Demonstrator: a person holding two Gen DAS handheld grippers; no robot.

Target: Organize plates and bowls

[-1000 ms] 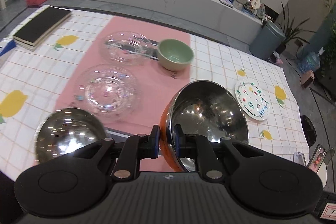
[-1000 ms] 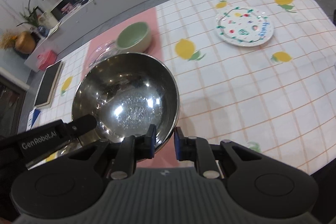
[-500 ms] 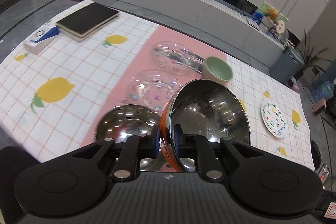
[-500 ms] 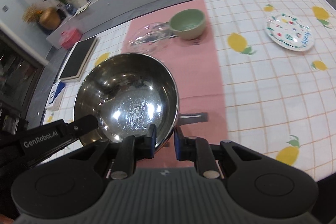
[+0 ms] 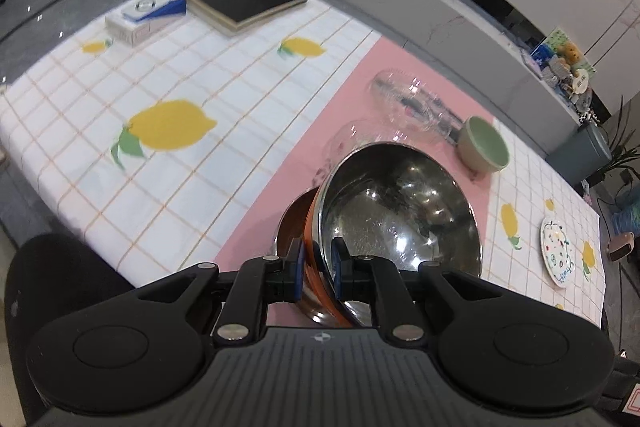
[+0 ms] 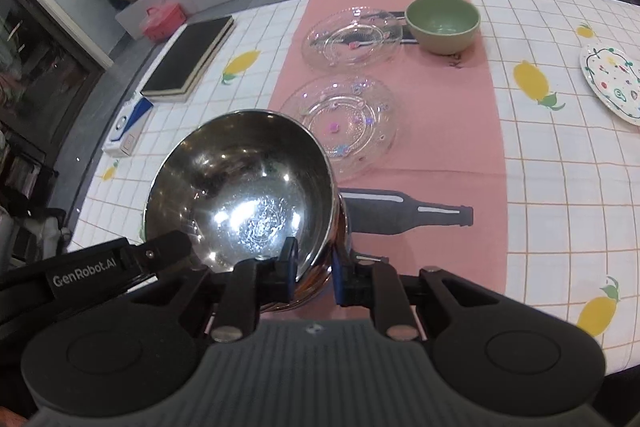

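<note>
Steel bowl [image 5: 396, 211], orange outside, sits centre-low in L wrist view, tilted, rim pinched btwn both pads of left gripper [image 5: 317, 263], which is clamped on it. Same bowl [image 6: 240, 187] in R wrist view, lower left of centre, right gripper [image 6: 314, 269] also clamped on its rim; L tool's arm enters at lower left edge. Bowl is over a second steel bowl [image 5: 294, 223], only a sliver seen at held bowl's left in L view; touching or not, can't tell.

Just beyond, on pink runner [image 6: 440, 131]: near glass plate [image 6: 340, 123] w/ coloured dots, then far glass plate [image 6: 352, 39], then green bowl [image 6: 442, 23] beside it, upper right of centre. Dark bottle print on runner right of held bowl.

Painted plate [image 6: 612, 83] at right edge on lemon-check cloth [image 5: 160, 87], well apart from the rest. Black book [image 5: 244, 1] and blue-white box [image 5: 146, 17] upper left in L view. Grey counter, red case, bin, plants behind.
</note>
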